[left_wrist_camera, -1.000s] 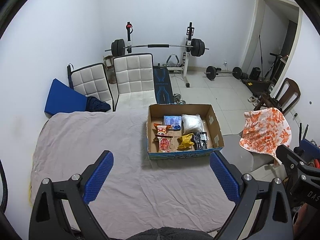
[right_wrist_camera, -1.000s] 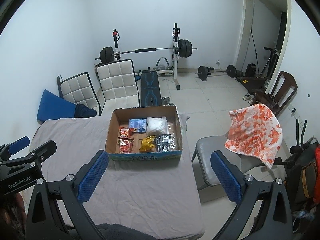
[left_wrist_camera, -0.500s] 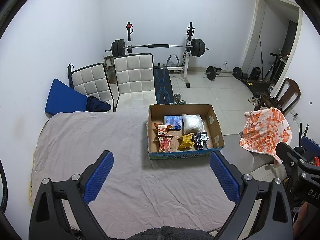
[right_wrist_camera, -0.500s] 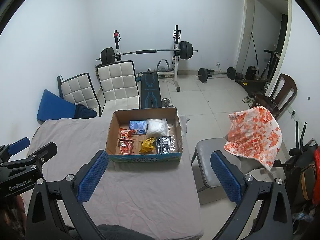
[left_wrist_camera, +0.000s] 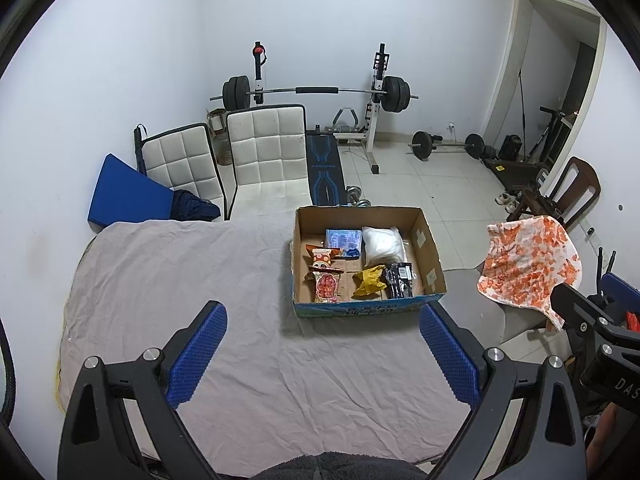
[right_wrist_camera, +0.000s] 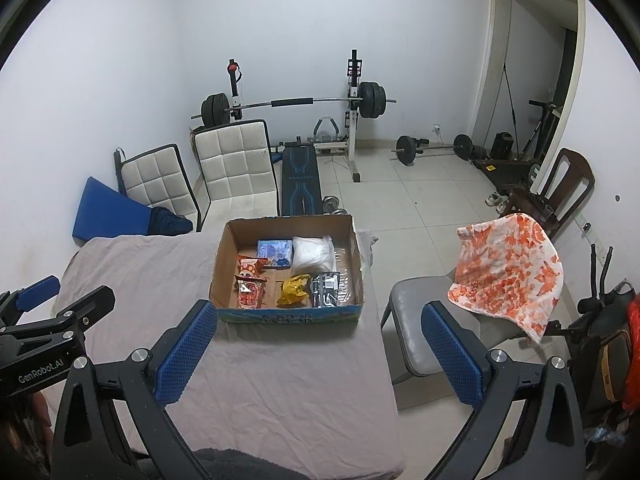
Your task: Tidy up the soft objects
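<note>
An open cardboard box (left_wrist_camera: 431, 258) (right_wrist_camera: 222, 268) sits on the grey cloth-covered table (left_wrist_camera: 180, 272) (right_wrist_camera: 288, 380). Inside lie soft packets: a white bag (left_wrist_camera: 382, 240) (right_wrist_camera: 312, 256), a blue pack (left_wrist_camera: 342, 237) (right_wrist_camera: 274, 248), red snack packs (left_wrist_camera: 326, 284) (right_wrist_camera: 250, 294), a yellow bag (left_wrist_camera: 370, 278) (right_wrist_camera: 295, 289) and a dark foil pack (left_wrist_camera: 398, 278) (right_wrist_camera: 326, 289). My left gripper (left_wrist_camera: 322, 354) is open and empty, held above the table in front of the box. My right gripper (right_wrist_camera: 320, 354) is open and empty, nearer the table's right edge. A dark fuzzy thing (left_wrist_camera: 332, 468) shows at the bottom edge.
A grey chair (right_wrist_camera: 424, 320) with an orange-patterned cloth (right_wrist_camera: 508, 276) (left_wrist_camera: 528, 264) stands right of the table. Two white padded chairs (left_wrist_camera: 264, 148), a blue pad (left_wrist_camera: 128, 192) and a barbell rack (left_wrist_camera: 320, 92) stand behind the table. A wooden chair (right_wrist_camera: 568, 184) is by the doorway.
Both grippers have drifted slightly; the right view has shifted a little, with the box sitting lower in it. Nothing has been picked up or let go.
</note>
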A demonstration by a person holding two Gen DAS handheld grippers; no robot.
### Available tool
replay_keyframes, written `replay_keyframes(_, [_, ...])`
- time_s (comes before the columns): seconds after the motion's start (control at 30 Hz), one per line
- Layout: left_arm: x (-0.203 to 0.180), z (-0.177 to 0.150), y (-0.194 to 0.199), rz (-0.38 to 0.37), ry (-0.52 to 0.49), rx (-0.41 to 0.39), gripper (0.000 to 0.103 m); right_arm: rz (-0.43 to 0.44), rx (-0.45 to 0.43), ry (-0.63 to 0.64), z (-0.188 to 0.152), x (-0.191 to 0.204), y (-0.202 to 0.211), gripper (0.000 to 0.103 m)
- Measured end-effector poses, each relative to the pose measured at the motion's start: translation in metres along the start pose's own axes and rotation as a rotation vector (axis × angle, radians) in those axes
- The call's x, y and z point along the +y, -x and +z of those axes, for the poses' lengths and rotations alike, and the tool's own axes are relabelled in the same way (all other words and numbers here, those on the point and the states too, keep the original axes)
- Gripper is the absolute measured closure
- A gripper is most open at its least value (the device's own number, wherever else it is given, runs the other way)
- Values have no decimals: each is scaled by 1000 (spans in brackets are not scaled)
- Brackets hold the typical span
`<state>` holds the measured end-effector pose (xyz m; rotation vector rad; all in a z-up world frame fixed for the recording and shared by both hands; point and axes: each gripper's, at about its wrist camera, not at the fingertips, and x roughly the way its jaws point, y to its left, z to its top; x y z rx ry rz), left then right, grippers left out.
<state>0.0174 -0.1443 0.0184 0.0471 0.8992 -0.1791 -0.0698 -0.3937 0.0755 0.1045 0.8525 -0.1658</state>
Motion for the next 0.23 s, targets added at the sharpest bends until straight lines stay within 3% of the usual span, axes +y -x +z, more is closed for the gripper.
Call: replay_keyframes(0.23, [-4,1,-1,-2,0,-8,4,-6,6,-2,0,-9,-4,0])
